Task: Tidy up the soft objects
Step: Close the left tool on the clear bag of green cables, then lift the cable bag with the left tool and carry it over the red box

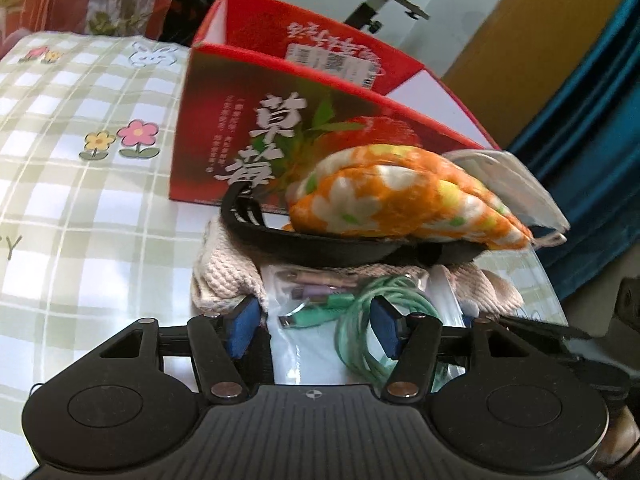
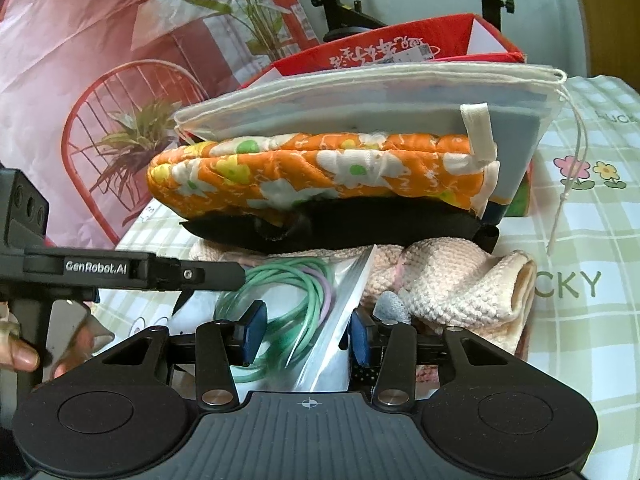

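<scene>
At the near foot of the stack (image 2: 340,168), our grippers (image 1: 316,326) (image 2: 306,332) stand half open around the cable bag (image 2: 320,320), pressing nothing. We should close on the bag only and pull slowly, so the stack stays.

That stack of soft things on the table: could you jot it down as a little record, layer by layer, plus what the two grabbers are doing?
top layer: white drawstring pouch
second layer: orange flowered cloth
third layer: black item, kind unclear
bottom layers: pink knitted cloth and clear bag of green cable
behind stack: red box
surface: checked tablecloth
left gripper: jaws apart around the bag
right gripper: jaws either side of the bag's edge; grip unclear
</scene>
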